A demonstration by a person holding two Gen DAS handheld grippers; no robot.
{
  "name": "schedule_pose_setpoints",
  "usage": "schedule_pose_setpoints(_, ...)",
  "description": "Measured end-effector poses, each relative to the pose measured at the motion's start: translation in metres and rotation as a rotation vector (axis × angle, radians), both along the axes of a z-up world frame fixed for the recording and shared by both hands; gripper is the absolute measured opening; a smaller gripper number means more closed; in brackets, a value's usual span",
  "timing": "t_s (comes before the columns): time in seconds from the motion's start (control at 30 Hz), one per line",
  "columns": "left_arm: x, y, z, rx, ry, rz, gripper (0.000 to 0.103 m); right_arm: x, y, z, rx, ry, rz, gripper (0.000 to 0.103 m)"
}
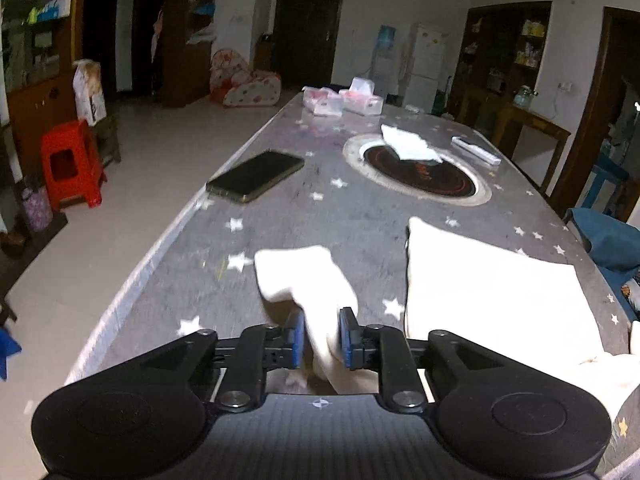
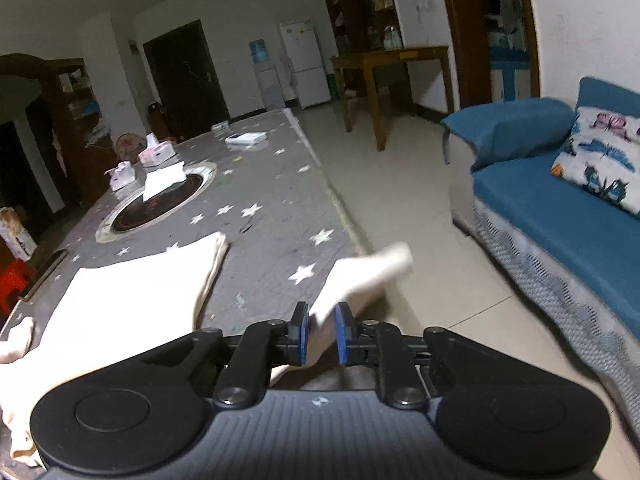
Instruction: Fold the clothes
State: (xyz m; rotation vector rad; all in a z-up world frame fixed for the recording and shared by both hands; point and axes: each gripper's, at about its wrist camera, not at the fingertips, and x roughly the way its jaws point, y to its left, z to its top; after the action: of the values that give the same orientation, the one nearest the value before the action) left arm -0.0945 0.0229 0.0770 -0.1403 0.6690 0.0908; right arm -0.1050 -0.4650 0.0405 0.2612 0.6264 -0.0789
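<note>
phone [image 1: 256, 176] on table [image 1: 280, 232], garment [image 1: 492, 296] right

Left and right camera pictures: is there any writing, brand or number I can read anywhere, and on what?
None can be read.
Phone: dark screen, no text showing.
Tissue packs: pink print, too blurred.
Flat white box: nothing legible.
Boxes on the shelf: coloured print, too small.
Fridge: small marks on the door, unreadable.
White bag by the red stool: print too blurred.

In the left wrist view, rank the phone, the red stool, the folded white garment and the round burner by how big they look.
1. Folded white garment, though it lies nearest the camera.
2. Round burner.
3. Phone and red stool: too alike to rank.
</note>
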Motion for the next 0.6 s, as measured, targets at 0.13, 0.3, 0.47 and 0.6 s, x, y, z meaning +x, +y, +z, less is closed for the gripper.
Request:
schedule_pose_setpoints(0.13, 0.012, -0.003, 0.011, 0.033, -0.029, -0.008, 0.040, 0.004, -0.001, 0.010, -0.027, -0.017, 0.005, 0.016)
schedule_pose_setpoints(0.3, 0.039, -0.021, 0.010, 0.072, -0.026, -0.082, 0.045, 0.020, 0.012, 0.018, -0.037, -0.035, 0.071, 0.017)
schedule_pose_setpoints(0.47, 0.077, -0.041, -0.001, 0.084, 0.008, -0.159, 0.045, 0.048, 0.035, 0.019, -0.005, -0.016, 0.204, 0.018)
schedule_pose_setpoints(0.6, 0.109, -0.053, -0.014, 0.091, 0.051, -0.181, 0.045, 0.070, 0.057, 0.010, -0.011, 0.029, 0.301, 0.019)
